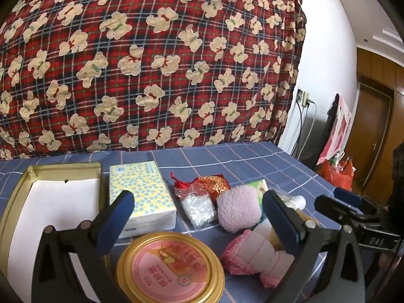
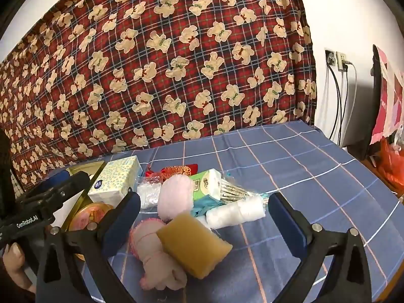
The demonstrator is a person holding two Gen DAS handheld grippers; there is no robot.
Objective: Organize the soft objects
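A pile of soft things lies on the blue checked cloth. A pink fluffy ball [image 1: 238, 208] [image 2: 175, 197] sits mid-pile. A pink-edged rolled cloth [image 1: 255, 257] [image 2: 151, 247] lies in front of it, beside a yellow sponge [image 2: 193, 245]. A dotted tissue pack [image 1: 141, 197] [image 2: 115, 180], a green tissue packet [image 2: 205, 184], a white cotton roll [image 2: 236, 213], a red pouch [image 1: 213, 181] and a clear bag [image 1: 198, 208] lie around. My left gripper [image 1: 198, 213] is open above the pile's near side. My right gripper [image 2: 203, 216] is open over the sponge. Both are empty.
An open gold tin box [image 1: 50, 202] with a white lining stands at the left. A round gold lid [image 1: 170, 267] with a pink label lies in front. A bear-print plaid blanket [image 1: 151, 63] hangs behind. The table edge drops off at the right, near an orange bag [image 1: 337, 173].
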